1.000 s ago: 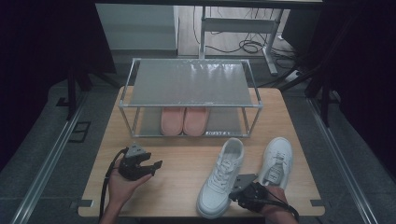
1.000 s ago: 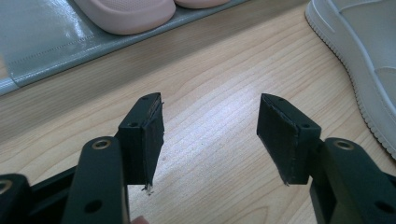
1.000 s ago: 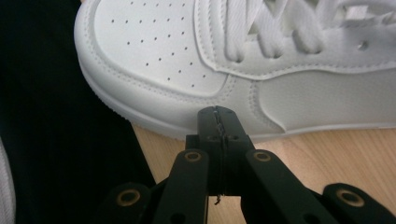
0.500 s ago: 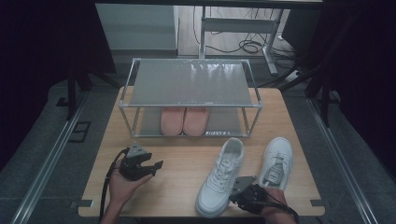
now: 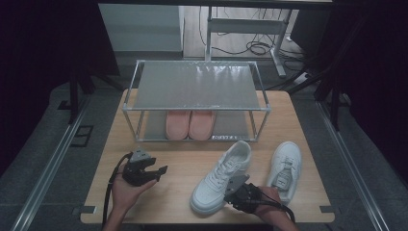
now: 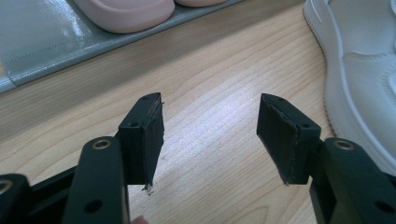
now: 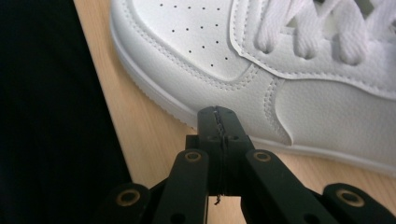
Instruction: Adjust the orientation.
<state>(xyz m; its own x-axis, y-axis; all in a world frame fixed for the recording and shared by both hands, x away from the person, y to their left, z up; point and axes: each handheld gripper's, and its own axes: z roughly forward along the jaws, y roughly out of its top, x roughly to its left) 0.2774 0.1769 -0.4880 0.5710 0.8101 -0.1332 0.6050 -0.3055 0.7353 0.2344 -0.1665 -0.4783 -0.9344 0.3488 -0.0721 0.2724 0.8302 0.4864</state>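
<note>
Left gripper: jaws wide apart over bare table, nothing between them.
Rack: at the table's back, pink slippers on its lower shelf.
Left sneaker: lying angled, front centre.
Right gripper: jaws pressed together, empty, tips at that sneaker's side.
Right sneaker: just beside, farther right.

Two black handheld tools, each trailing a black cable. Left tool topped by a grey three-cornered plate, with flat rectangular pads frayed at the edges. Right tool built of black linked arms pinned with brass-coloured rivets (same rivets on the left one). Bare forearms, no sleeves visible.
</note>
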